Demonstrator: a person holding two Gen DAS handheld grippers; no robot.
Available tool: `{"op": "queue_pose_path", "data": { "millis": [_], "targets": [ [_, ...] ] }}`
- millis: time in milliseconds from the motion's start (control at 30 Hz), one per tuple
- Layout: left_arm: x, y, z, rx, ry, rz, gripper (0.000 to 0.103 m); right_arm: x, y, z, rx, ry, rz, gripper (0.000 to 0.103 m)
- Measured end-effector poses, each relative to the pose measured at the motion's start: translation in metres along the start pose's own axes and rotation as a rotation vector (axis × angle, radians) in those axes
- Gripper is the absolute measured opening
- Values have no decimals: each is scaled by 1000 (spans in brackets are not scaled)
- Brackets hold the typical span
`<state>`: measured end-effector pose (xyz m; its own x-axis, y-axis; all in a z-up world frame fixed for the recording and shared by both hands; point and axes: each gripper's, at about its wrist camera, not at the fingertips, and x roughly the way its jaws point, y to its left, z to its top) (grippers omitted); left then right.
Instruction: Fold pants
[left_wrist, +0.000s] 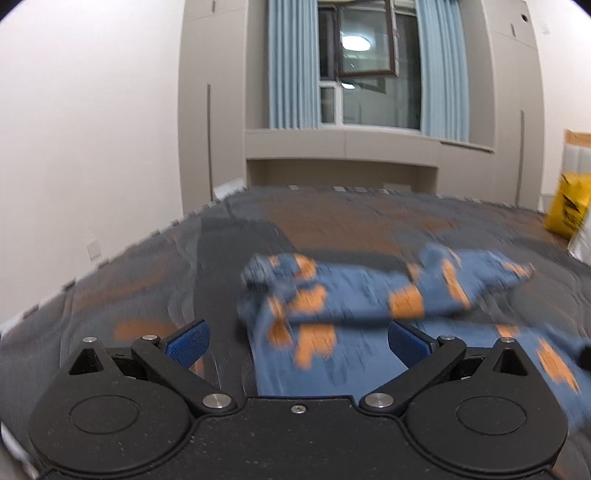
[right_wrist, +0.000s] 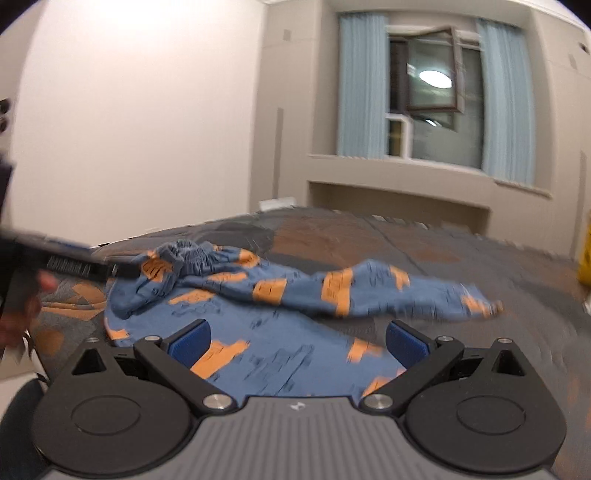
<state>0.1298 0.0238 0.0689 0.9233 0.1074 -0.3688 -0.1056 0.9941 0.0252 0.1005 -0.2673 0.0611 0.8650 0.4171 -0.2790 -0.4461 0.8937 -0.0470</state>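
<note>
Both grippers are spread wide and holding nothing. The left gripper (left_wrist: 298, 341) hangs over the bed (left_wrist: 129, 288) with the pants (left_wrist: 351, 295) just ahead, one leg running under its right side. The right gripper (right_wrist: 298, 341) hovers over the pants (right_wrist: 258, 317), which lie rumpled on the bed (right_wrist: 480, 258), blue with orange patches, waistband bunched at the far left. Everything's motion-blurred, so can't tell if either touches fabric. A yellow bag (left_wrist: 567, 206) is cut off at the edge.
</note>
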Motion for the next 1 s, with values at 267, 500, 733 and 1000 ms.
{"op": "queue_pose_path", "data": {
  "millis": [267, 500, 733, 1000],
  "targets": [
    [106, 10, 85, 148, -14, -15, 103, 74, -56, 51, -198, 73, 122, 103],
    [216, 6, 101, 377, 90, -188, 103, 193, -122, 82, -156, 264, 252, 103],
    [296, 18, 86, 494, 239, -379, 103, 313, -158, 90, -186, 385, 349, 103],
    [331, 50, 87, 407, 393, -414, 98, 406, -189, 82, -68, 575, 479, 102]
  ]
}}
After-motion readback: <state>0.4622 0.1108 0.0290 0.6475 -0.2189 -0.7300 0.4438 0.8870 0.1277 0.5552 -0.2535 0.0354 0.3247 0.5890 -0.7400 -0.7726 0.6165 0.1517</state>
